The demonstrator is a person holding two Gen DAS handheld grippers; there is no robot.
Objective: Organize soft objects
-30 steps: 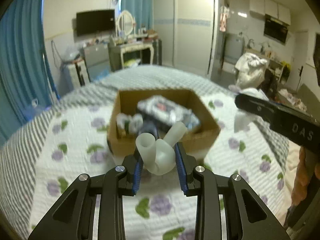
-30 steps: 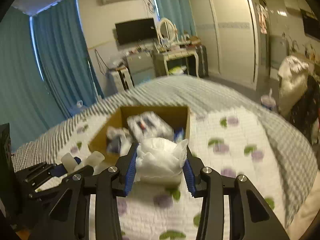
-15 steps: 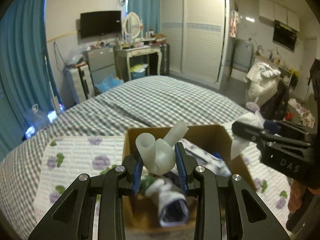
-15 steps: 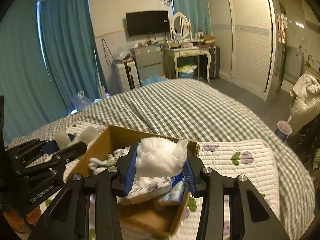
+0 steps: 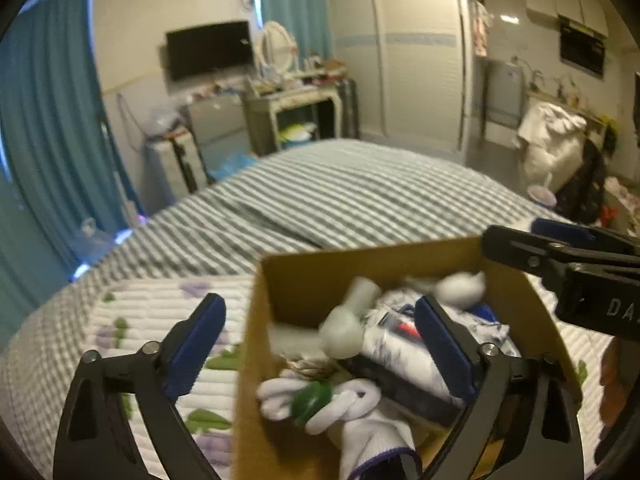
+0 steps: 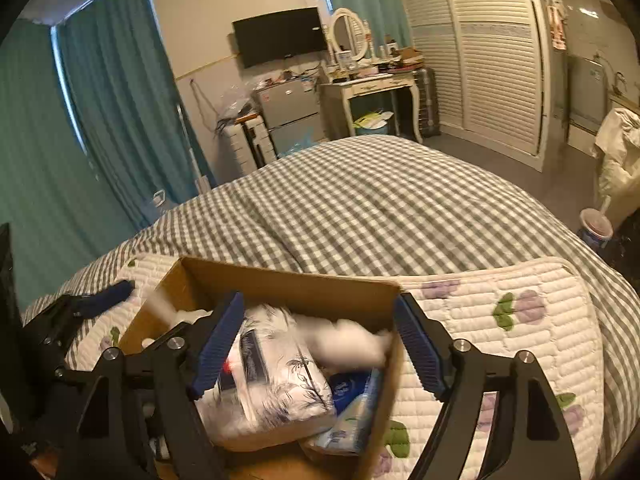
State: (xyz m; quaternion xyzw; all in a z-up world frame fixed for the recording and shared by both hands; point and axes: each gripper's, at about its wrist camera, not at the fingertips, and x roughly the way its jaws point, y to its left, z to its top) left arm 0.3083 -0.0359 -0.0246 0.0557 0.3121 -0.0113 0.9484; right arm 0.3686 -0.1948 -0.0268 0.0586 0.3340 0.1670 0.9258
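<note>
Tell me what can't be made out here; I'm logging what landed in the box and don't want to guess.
- White fluffy wad, right wrist view: motion-blurred, so whether it has settled is unclear.
- Pale tube-shaped piece, left wrist view: blurred, shape uncertain.
- Cardboard box floor, both views: covered by the patterned pack and white glove.
- Box's near wall, both views: cut off by the bottom edge.

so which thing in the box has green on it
The white glove at the box's near end; a green patch sits among its fingers. The tissue pack and pale toy show none.
</note>
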